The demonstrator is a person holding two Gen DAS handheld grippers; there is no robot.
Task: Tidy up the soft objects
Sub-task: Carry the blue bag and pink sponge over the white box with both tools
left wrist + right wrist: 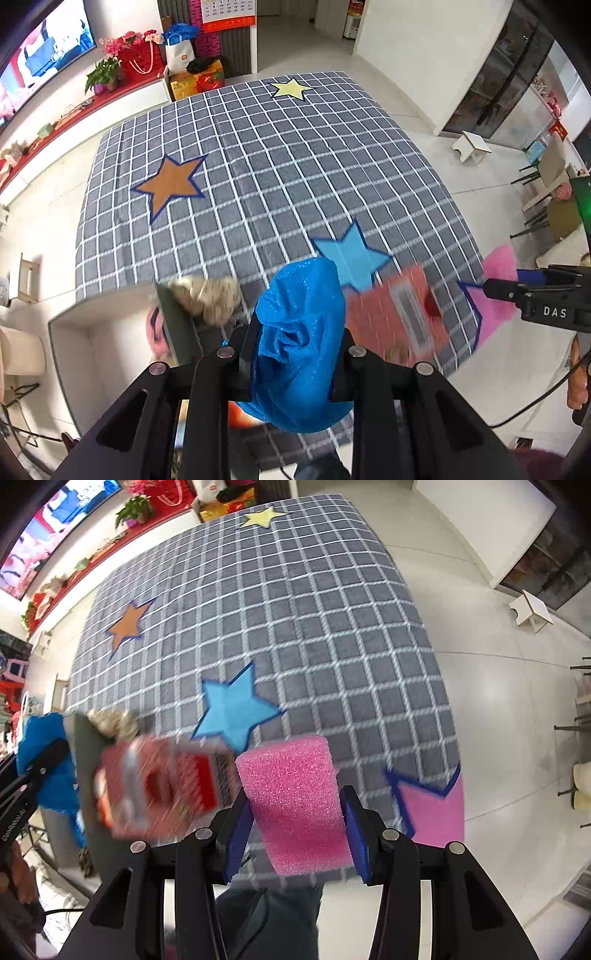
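With both claws loaded, I judge sorting barely begun: my left gripper (299, 350) is clamped on blue crinkly fabric (301, 325), my right gripper (297, 834) squeezes a pink foam block (295, 797), both held above the star rug (258, 155); neither is placed yet.

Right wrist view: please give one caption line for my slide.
Right gripper holds a pink foam block above a grey checked rug with coloured stars.
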